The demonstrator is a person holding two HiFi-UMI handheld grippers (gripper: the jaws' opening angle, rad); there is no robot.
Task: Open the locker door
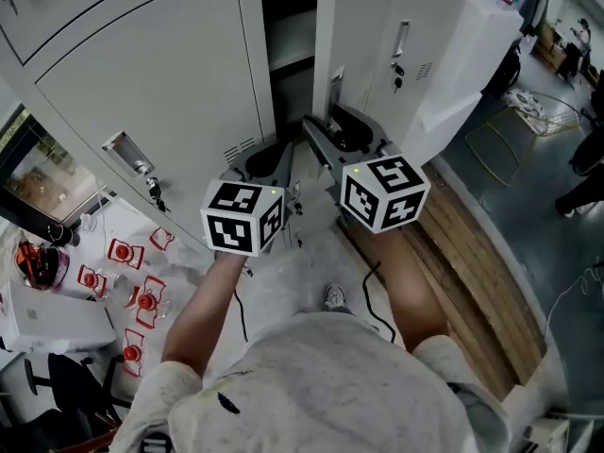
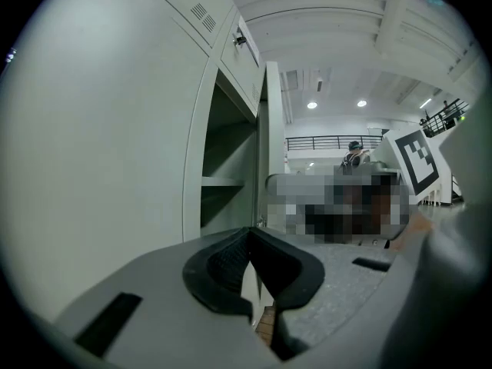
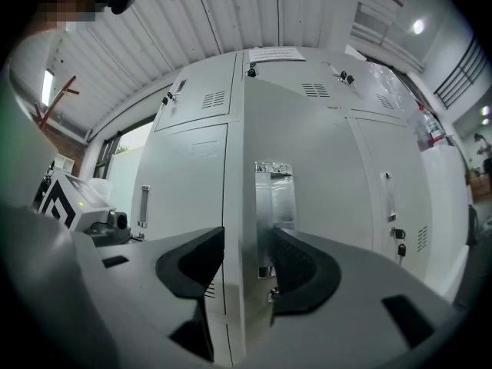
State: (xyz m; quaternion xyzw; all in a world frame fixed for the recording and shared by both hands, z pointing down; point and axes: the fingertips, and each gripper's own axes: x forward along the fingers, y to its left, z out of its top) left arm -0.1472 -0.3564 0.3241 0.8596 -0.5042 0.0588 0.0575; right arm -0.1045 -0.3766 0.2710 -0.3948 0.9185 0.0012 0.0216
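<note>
White lockers fill the head view. One tall locker door [image 1: 363, 36] stands ajar, with a dark gap [image 1: 291, 36] to its left. My right gripper [image 1: 326, 128] reaches up to the door's free edge, below the metal handle [image 1: 336, 88]. In the right gripper view the jaws of my right gripper [image 3: 247, 264] straddle that edge. One pad is behind the edge and the other lies on the handle [image 3: 274, 206], so the gripper is shut on the door. My left gripper [image 1: 283, 157] hangs just to the left, shut on nothing. Its pads [image 2: 231, 264] meet in front of the open compartment [image 2: 227, 167].
A neighbouring closed door [image 1: 151, 74] at left has a handle and hanging keys [image 1: 156, 194]. Several red-labelled bottles [image 1: 142, 300] lie on the floor at left. Wooden boards [image 1: 472, 253] run along the right. A cable [image 1: 373, 314] trails near the person's legs. Another person [image 1: 587, 182] stands at the far right.
</note>
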